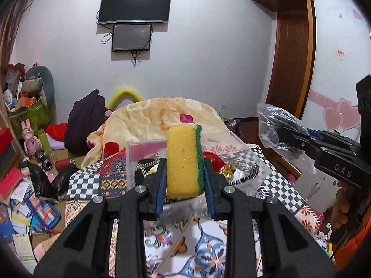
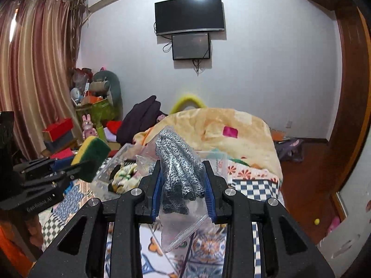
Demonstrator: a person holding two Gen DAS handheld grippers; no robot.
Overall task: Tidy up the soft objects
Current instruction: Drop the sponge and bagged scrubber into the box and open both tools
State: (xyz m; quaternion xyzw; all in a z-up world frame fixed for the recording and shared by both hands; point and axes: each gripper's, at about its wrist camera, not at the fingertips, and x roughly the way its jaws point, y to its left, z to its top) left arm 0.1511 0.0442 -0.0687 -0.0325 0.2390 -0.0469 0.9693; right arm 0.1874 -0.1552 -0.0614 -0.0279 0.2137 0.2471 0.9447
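While the left gripper (image 1: 184, 173) pinches the sponge (image 1: 184, 159) and the right gripper (image 2: 182, 186) clamps the bagged grey knit (image 2: 179, 173) above the clear bin (image 1: 252, 162) on the bed — lower one at a time, release only once inside.

The sponge (image 1: 184, 162), yellow with a green scouring face, stood upright, pinched by its broad sides, raised above a clear bin (image 1: 234, 143) of mixed items on the bed. The grey knitted gloves (image 2: 179, 173), sealed in a clear plastic bag (image 2: 183, 229), hung clamped just beside it.
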